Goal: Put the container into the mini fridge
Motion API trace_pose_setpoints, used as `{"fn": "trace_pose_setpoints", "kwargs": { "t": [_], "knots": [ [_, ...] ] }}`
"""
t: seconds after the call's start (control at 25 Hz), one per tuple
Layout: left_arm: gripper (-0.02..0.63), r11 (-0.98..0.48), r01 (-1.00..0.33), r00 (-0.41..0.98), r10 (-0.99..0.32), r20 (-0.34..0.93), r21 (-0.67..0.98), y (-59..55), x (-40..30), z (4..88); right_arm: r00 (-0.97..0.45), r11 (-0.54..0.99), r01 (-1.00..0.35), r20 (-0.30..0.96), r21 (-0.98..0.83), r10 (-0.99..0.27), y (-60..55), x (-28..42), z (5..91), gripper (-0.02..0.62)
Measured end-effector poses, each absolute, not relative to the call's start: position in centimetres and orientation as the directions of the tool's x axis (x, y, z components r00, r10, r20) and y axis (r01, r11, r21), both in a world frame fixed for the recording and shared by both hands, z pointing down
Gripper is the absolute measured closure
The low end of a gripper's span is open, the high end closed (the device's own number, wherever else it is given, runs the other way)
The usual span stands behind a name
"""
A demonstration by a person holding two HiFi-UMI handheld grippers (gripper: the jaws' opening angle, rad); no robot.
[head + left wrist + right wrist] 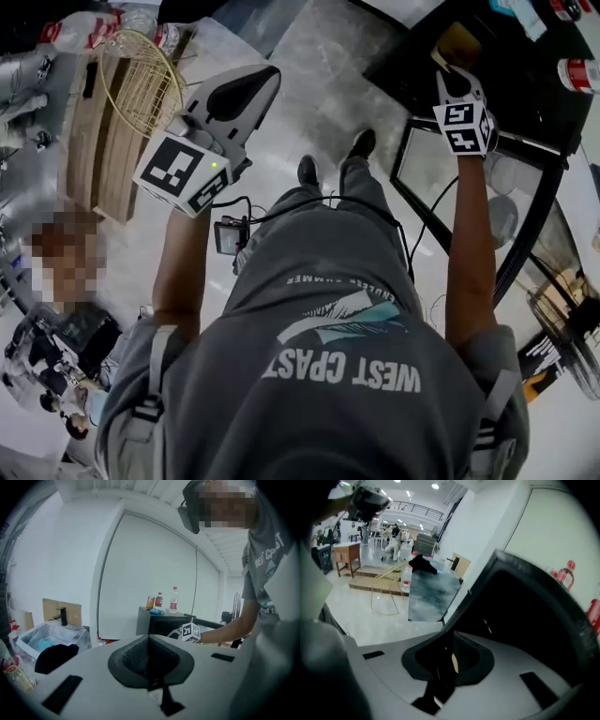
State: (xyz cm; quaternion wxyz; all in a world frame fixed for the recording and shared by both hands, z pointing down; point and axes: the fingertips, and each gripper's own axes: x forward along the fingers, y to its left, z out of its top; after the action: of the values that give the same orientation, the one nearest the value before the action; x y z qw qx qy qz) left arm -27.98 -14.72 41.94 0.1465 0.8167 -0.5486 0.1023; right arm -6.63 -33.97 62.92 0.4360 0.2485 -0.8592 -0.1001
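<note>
**Markings.** The wearer's grey T-shirt (337, 366) is carrying the white print "WEST COAST", reading upside down in the head view. The smaller line above it is not resolving. Red labels are showing on the bottles (174, 599) standing on top of the mini fridge (164, 623), but their print is too small to read. An orange jar (150, 602) is standing beside them. Both marker cubes are showing black-and-white squares only.

**Surroundings.** A gold wire frame (141, 80) is resting against a low wooden platform (98, 150) on the floor to the left. A seated person (66, 323) is occupying the lower left corner. A black tap (61, 616) and a clear bin (47, 634) are standing by the wall. The fridge's glass door (487, 202) is hanging open, with its frame running just right of the wearer's right forearm.

**Claws.** The left claw (149, 660) is being held up well apart from the fridge. Its pads are meeting along the centre line with nothing between them. The right claw (450, 662) is pointing down into the fridge's dark opening. Its pads are standing narrowly apart and gripping nothing, and a pale sliver is showing through the slot.

**Container.** A tan-yellow container (457, 42) is sitting just beyond the right claw's tips, against the black fridge. I cannot tell whether the two are touching, or whether the container is lying inside the compartment.
</note>
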Motion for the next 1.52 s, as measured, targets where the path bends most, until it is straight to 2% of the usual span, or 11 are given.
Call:
{"fn": "trace_pose_setpoints", "kwargs": {
  "t": [0.2,0.56,0.8,0.96,1.52],
  "knots": [
    [0.592,-0.335,-0.937,0.349,-0.892,0.288,0.099,-14.4,-31.9,40.8,-0.631,0.874,-0.362,0.605,0.323,-0.485,-30.1,-11.8,54.6,0.55],
    [0.591,-0.381,-0.921,0.39,-0.901,0.191,0.08,-10.2,-29.1,32.9,-0.806,0.904,-0.381,0.41,0.194,-0.428,-18.8,-10.5,35.0,0.563],
    [0.591,-0.41,-0.909,0.417,-0.897,0.147,0.077,-9.5,-29.9,32.8,-0.873,0.915,-0.398,0.282,0.063,-0.399,-13.4,-10.4,29.6,0.568],
    [0.592,-0.404,-0.91,0.413,-0.899,0.148,0.089,-8.2,-29.4,31.2,-0.888,0.915,-0.4,0.228,0.048,-0.4,-10.3,-10.3,24.9,0.569],
    [0.592,-0.472,-0.876,0.481,-0.867,0.128,0.098,-7.0,-26.5,30.9,-0.896,0.919,-0.388,0.206,0.07,-0.394,-7.5,-9.9,23.0,0.569]
  ]
}}
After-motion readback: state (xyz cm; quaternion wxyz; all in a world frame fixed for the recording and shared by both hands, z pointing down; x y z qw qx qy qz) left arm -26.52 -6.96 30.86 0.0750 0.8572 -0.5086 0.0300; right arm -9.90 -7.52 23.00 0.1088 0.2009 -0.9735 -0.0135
